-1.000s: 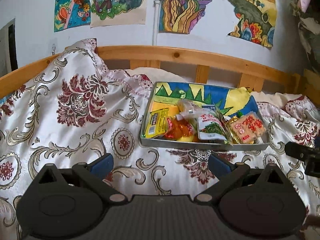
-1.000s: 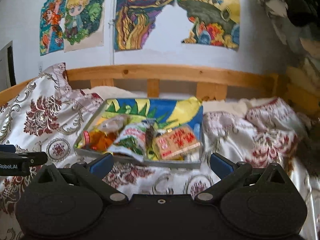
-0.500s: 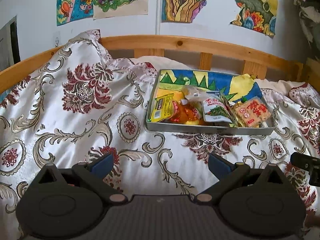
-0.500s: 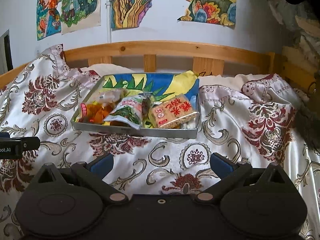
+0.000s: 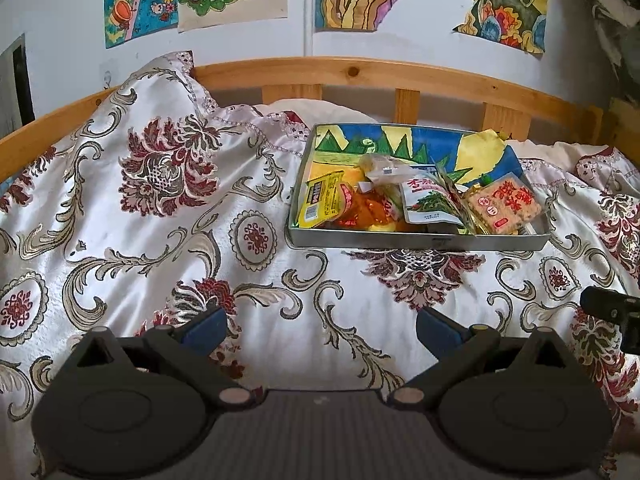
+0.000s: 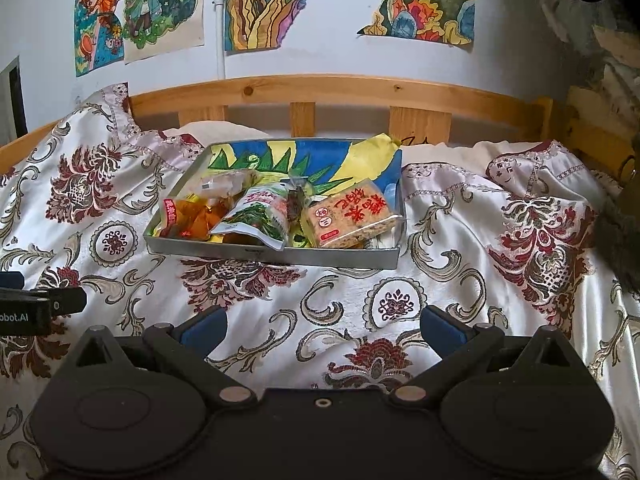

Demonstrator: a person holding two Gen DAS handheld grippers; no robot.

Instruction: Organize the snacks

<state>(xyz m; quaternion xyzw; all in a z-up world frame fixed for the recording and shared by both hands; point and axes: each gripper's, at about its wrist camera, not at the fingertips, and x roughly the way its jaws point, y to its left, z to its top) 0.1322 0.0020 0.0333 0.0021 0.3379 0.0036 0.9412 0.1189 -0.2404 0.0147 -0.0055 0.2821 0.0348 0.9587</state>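
On the bed, tray (image 5: 416, 240) sits on soft quilt (image 5: 160, 208) (probably tippy); both hand-held grippers, left (image 5: 320, 326) and right (image 6: 322, 324), wide, empty; heaped packets (image 6: 272, 216) could slide.

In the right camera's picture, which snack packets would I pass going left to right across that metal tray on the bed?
Orange-red packet → green and white pouch → rice cracker pack with red characters, all lying in the metal tray.
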